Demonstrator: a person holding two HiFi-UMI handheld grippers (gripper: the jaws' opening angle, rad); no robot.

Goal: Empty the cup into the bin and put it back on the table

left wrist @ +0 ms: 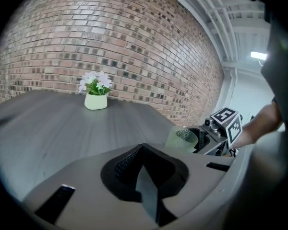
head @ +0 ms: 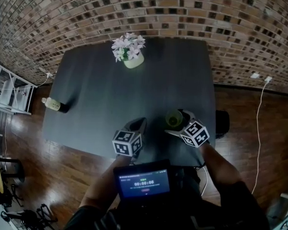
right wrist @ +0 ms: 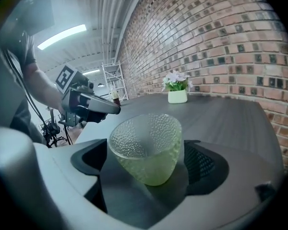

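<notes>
I judged the job nearly done: the cup (right wrist: 146, 147) stood upright, seemingly empty, at the table's (head: 110, 95) five o'clock, between my released right tongs (right wrist: 146, 174); left tongs (left wrist: 144, 174) clenched, empty.

The wide middle of the dark grey tabletop (head: 101, 99) lies bare for passing. A pale green pot of white flowers (head: 130, 52) blocks the far edge, a small dark bottle with a pale top (head: 55, 104) the left edge, and a dimpled green glass cup (head: 174, 118) the near right.
</notes>
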